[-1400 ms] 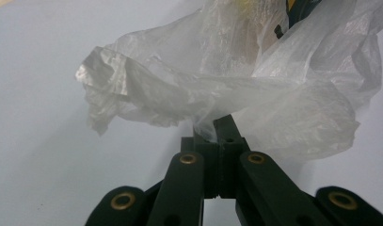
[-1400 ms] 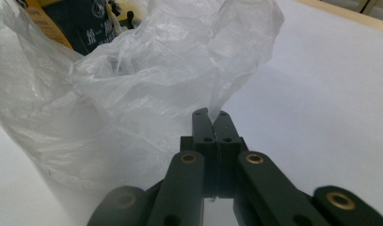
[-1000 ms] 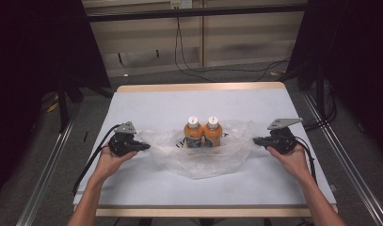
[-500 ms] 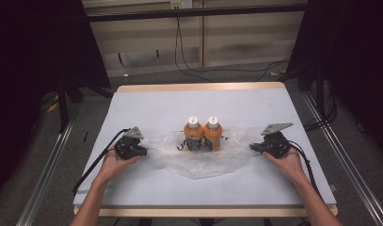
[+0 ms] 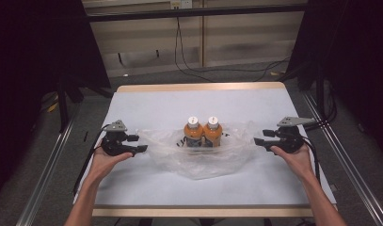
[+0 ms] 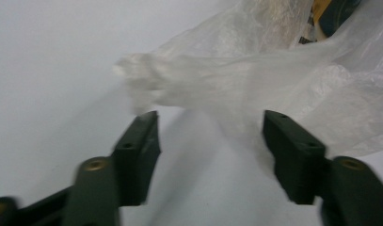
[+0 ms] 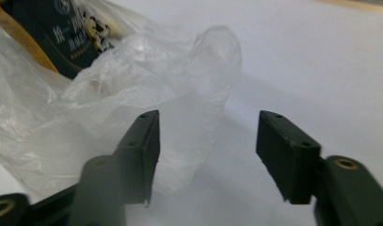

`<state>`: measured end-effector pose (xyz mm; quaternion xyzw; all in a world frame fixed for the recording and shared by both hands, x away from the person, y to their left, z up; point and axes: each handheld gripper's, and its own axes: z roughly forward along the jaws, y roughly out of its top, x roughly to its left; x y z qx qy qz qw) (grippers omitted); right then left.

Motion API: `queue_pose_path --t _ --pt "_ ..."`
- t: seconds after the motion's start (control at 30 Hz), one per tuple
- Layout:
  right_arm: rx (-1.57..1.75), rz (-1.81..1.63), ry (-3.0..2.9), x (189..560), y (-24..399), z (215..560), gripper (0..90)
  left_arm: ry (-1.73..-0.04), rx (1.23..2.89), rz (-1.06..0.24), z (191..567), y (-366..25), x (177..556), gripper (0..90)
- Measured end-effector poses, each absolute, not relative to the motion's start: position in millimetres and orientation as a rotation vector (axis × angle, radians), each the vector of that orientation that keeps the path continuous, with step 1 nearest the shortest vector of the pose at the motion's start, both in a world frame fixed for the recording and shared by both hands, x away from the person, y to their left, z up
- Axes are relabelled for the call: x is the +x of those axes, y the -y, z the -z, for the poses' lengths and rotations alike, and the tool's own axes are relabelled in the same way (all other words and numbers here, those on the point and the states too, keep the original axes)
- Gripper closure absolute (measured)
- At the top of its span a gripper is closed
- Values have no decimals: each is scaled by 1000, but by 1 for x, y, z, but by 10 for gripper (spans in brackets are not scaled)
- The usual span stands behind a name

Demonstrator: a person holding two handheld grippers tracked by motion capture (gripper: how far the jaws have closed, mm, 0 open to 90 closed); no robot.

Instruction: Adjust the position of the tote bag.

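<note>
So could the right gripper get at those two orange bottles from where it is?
Probably not directly: the right gripper is open, but the clear plastic bag wraps the orange bottles, so film lies between.

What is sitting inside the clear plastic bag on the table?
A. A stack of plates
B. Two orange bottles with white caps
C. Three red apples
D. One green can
B: the high view shows two orange bottles with white caps standing side by side within the clear plastic bag.

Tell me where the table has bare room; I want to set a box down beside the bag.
Free: the wide strip of table behind the bottles, and the strip before the plastic bag toward the near edge. Crowded: the middle row, where the left gripper, the bag and the right gripper line up.
</note>
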<state>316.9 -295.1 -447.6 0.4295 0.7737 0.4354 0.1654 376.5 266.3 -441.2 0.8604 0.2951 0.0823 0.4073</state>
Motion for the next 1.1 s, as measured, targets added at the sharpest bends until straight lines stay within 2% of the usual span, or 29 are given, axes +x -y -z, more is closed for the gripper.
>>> queue_pose_path --t 0.17,0.33,0.5,0.77,1.1 --pt "1216 -1287 -2139 313 300 432 317 -760 2129 -259 426 -281 368 181" --pt "1180 -1333 -2117 310 300 421 319 -793 1988 -280 412 -297 362 173" --pt "1142 -1378 -2092 307 297 408 363 -716 1962 -257 405 -286 355 365" --pt "1052 -1446 -2116 305 285 394 516 -589 2025 -214 398 -253 347 540" --pt "974 -1472 -2156 301 272 384 645 -502 2102 -189 398 -214 344 616"
